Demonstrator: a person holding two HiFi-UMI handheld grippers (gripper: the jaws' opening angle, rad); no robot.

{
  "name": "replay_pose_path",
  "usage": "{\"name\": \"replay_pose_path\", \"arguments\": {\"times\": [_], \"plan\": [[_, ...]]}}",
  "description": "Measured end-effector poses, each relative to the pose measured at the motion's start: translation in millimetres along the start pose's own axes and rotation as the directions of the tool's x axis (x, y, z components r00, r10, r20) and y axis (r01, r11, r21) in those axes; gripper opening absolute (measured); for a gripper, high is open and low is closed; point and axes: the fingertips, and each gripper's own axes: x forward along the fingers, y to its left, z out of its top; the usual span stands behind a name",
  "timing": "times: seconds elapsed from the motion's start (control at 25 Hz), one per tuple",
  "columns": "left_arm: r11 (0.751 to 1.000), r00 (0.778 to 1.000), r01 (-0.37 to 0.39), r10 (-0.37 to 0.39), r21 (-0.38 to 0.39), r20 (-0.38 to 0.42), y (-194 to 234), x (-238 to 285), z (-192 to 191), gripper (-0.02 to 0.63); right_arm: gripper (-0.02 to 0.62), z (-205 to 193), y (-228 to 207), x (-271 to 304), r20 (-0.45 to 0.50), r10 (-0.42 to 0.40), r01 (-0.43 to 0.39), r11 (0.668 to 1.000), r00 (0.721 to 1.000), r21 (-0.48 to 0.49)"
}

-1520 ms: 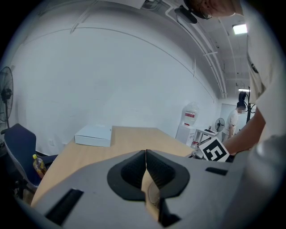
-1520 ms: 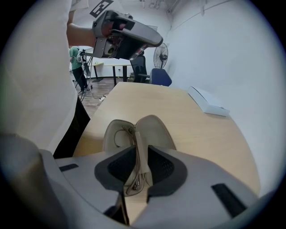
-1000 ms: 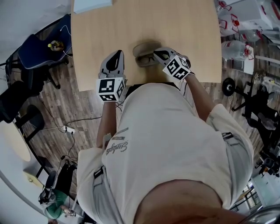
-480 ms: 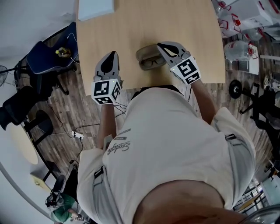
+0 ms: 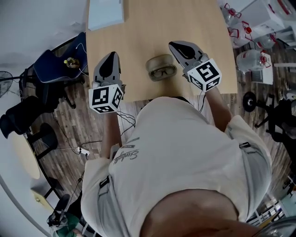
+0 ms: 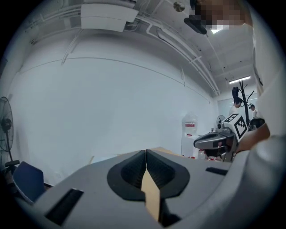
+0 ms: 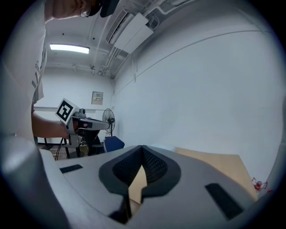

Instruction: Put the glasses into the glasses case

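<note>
The wooden table [image 5: 138,37] fills the upper middle of the head view, and the person stands tight against its six o'clock edge, which keeps the work close under the camera. A white sheet [image 5: 105,14] lies at the table's eleven o'clock corner, well apart from the task. The left gripper [image 5: 111,56] hangs over the table's left edge, at about nine o'clock from the work, jaws pressed together on nothing; its own view shows only a sliver of tabletop in the notch behind the meeting pads. The right gripper [image 5: 175,46] sits at about two o'clock from the work, near it but not touching, also closed and empty in its own view. Both tools point away from the person and flank the work, which reads as standing clear rather than reaching in. The glasses case [image 5: 158,60] lies open between them near the six o'clock edge, lid laid back toward twelve o'clock. The glasses [image 5: 164,72] appear to rest inside its nearer half, so the placing looks done, with the lid not yet shut.
</note>
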Motion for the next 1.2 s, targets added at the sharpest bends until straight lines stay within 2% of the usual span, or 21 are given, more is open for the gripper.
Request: {"name": "replay_pose_path", "arguments": {"times": [0.2,0.32,0.84,1.2], "plan": [[1.0,0.999,0.015,-0.015,0.009,0.045,1,-4,23,0.014,-0.005,33,3,-4,0.043,-0.013,0.015,0.998,0.999,-0.055],[1.0,0.998,0.018,-0.019,0.009,0.066,3,-6,35,0.014,-0.005,50,1,-7,0.071,-0.026,0.03,0.998,0.997,-0.055],[0.997,0.992,0.062,-0.067,0.055,0.109,0,3,67,0.014,-0.005,85,-9,-12,0.121,-0.084,0.097,0.989,0.989,-0.108],[0.996,0.988,0.067,-0.073,0.056,0.133,-3,7,74,0.014,-0.005,102,-20,-19,0.171,-0.133,0.141,0.989,0.976,-0.04]]}}
